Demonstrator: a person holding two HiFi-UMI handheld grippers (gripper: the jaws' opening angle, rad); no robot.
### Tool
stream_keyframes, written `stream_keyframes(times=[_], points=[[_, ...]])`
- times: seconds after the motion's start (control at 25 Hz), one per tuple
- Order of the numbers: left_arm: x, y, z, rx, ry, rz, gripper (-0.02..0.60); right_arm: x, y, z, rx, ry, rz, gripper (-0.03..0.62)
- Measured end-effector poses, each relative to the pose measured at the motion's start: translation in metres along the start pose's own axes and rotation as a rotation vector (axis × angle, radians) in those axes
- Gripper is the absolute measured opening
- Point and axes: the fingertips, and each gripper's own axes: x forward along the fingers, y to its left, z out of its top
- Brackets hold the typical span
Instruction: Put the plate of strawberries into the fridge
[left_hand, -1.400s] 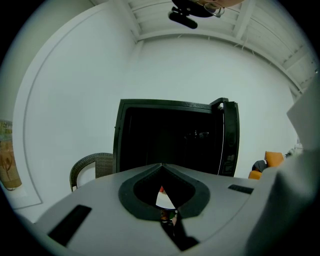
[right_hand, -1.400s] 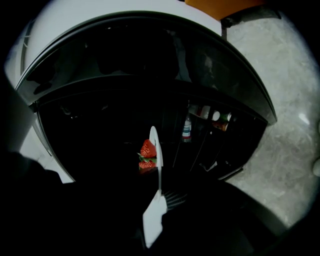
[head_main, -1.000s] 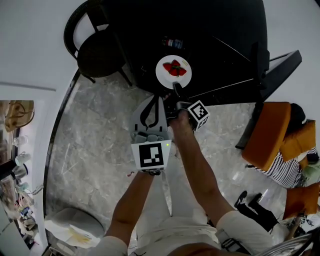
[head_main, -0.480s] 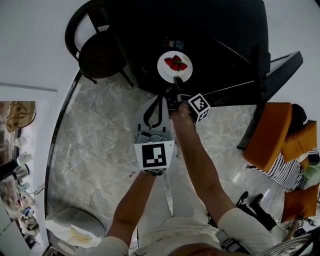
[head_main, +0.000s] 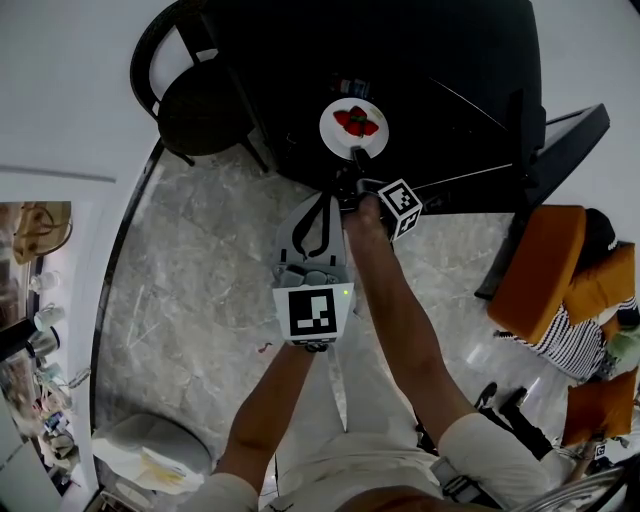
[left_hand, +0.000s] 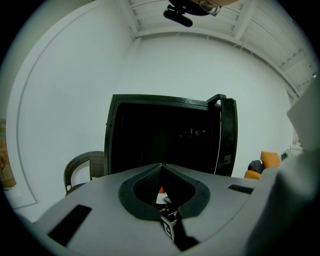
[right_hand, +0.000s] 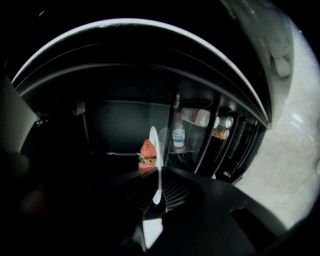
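Observation:
A white plate (head_main: 340, 131) carrying red strawberries (head_main: 358, 121) hangs in front of the open black fridge (head_main: 420, 60). My right gripper (head_main: 358, 156) is shut on the plate's near rim. In the right gripper view the plate (right_hand: 159, 155) stands edge-on between the jaws, with the strawberries (right_hand: 146, 151) on its left face and the dark fridge shelves behind. My left gripper (head_main: 321, 198) hovers just below and left of the right one, its jaws shut on nothing. In the left gripper view the left gripper (left_hand: 161, 167) faces the fridge (left_hand: 165, 132).
The fridge door (head_main: 560, 135) stands open to the right, its racks holding a bottle (right_hand: 178, 134) and cans (right_hand: 221, 127). A dark wicker chair (head_main: 195, 100) sits left of the fridge. An orange seat (head_main: 545, 265) and a person in a striped top (head_main: 565, 340) are at right.
My right gripper has carried the plate a little farther towards the fridge. My left gripper has drifted slightly the same way, still shut.

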Motion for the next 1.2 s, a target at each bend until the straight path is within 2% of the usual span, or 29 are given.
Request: stream_keyframes(times=[0.52,0.8,1.0,1.2], points=[[-0.006,0.003,-0.007,-0.023,0.015,0.006,0.0,0.002,0.002,0.005,0.006,-0.049,0.011,0.02],[-0.001,0.005,-0.012,-0.04,0.026,0.004,0.0,0.005,0.008,0.004,-0.016,-0.027,0.044,0.144],[0.002,0.005,-0.01,-0.033,0.027,0.01,0.0,0.001,0.0,-0.001,-0.049,0.006,0.017,0.153],[0.002,0.004,-0.01,-0.039,0.035,0.002,0.0,-0.01,0.001,-0.006,-0.046,0.027,0.033,0.153]])
